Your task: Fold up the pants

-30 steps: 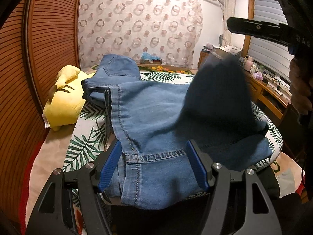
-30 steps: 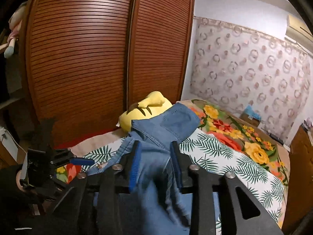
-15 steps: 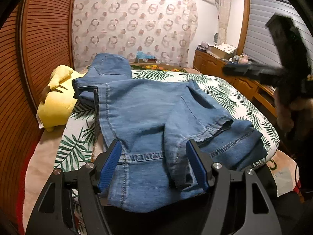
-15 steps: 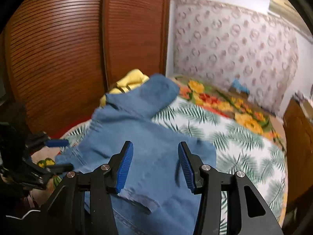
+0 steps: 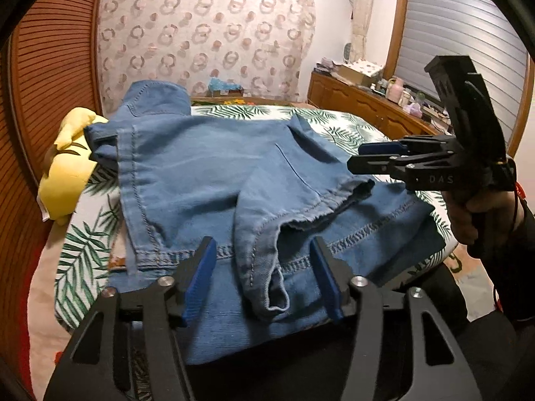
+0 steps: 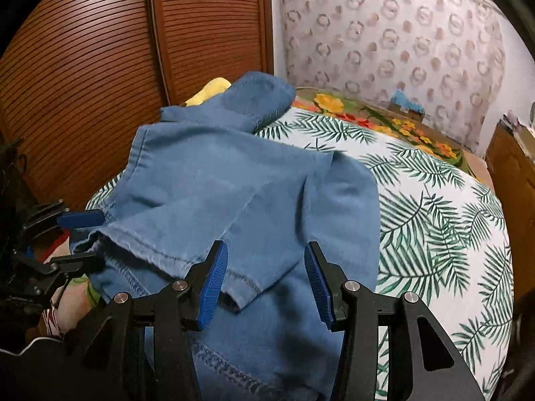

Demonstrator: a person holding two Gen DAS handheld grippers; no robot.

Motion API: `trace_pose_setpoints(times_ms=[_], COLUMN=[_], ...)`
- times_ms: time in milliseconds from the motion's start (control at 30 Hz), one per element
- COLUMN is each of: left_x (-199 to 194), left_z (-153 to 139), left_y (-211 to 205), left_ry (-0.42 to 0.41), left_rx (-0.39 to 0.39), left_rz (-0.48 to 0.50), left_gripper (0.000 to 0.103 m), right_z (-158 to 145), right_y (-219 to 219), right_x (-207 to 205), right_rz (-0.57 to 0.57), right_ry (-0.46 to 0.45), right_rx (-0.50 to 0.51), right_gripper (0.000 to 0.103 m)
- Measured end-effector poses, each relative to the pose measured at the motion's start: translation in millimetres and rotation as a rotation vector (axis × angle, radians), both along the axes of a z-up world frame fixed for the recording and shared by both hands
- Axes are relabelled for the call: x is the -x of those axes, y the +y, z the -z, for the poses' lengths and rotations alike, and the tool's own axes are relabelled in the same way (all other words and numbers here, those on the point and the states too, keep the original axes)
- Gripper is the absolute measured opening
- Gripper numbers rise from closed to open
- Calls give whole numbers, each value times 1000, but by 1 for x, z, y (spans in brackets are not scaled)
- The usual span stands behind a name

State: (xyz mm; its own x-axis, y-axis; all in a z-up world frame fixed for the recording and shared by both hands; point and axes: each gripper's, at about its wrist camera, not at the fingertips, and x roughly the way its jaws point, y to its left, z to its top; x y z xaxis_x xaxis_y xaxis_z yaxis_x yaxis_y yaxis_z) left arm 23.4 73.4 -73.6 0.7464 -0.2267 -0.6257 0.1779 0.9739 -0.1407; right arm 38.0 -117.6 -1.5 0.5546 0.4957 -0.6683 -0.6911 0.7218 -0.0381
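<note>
Denim pants [image 5: 207, 173] lie on the leaf-print bedspread [image 6: 434, 207], hem ends folded over the waist. We judge one fold laid; next, grasp the bundle's edge. Left gripper [image 5: 264, 277] closing, pinching nothing; right gripper [image 6: 264, 287] half-spread, empty.

The left wrist view looks forward and down along its own left claw [image 5: 264, 280] from the near edge of the bed [image 5: 337, 123], close over the jeans [image 5: 207, 173], facing the patterned curtain [image 5: 207, 33] and the window side. The right wrist view sits over its right claw [image 6: 265, 287], also tilted down, facing the louvred wardrobe doors [image 6: 100, 67]. Both views share the jeans, the leaf-print bedspread, the curtain, and each shows the other claw at its edge.
</note>
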Motion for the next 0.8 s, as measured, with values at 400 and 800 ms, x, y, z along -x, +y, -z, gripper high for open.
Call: trace_pose_setpoints(times_ms=[400, 800], left_x=[-11, 4], left_z=[10, -13], left_y=[-4, 4], left_ry=[20, -86], left_rx=[-5, 29], left_rz=[7, -11], left_gripper=[35, 9], right_z=[13, -67], right_y=[6, 40], right_x=[-22, -21], right_rz=[-48, -159], right_ry=[118, -85], right_rx=[-8, -56], right_gripper=[48, 9])
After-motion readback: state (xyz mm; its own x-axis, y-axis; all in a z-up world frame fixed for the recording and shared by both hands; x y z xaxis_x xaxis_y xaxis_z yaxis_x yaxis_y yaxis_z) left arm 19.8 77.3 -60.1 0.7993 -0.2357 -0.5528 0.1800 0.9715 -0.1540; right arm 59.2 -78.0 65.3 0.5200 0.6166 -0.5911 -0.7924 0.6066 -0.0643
